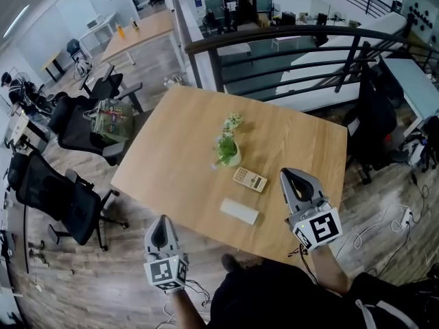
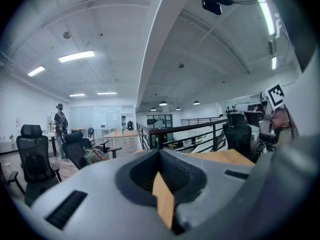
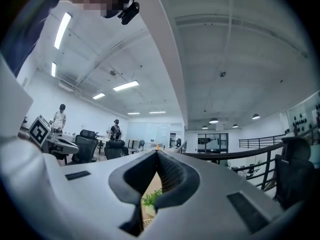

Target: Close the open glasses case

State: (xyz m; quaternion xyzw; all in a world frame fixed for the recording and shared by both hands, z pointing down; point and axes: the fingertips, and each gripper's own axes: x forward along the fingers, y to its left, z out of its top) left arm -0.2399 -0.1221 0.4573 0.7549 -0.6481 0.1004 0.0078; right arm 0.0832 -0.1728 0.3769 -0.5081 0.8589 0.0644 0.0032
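A white oblong glasses case [image 1: 239, 211] lies flat on the wooden table [image 1: 178, 149] near its front edge; from above its lid looks down. My left gripper [image 1: 162, 219] hangs off the table's front edge, left of the case, jaws shut and empty. My right gripper [image 1: 287, 173] is raised above the table's front right part, right of the case, also shut with nothing in it. In the left gripper view the jaws [image 2: 160, 151] meet at the tip and point level across the table. In the right gripper view the jaws [image 3: 158, 152] are closed, with the plant [image 3: 152, 199] glimpsed below.
A small potted plant [image 1: 228, 149] stands mid-table, and a beige calculator [image 1: 250, 179] lies just behind the case. Black office chairs [image 1: 68, 197] stand left of the table. A dark railing [image 1: 288, 53] runs behind it. Cables [image 1: 384, 228] lie on the floor at right.
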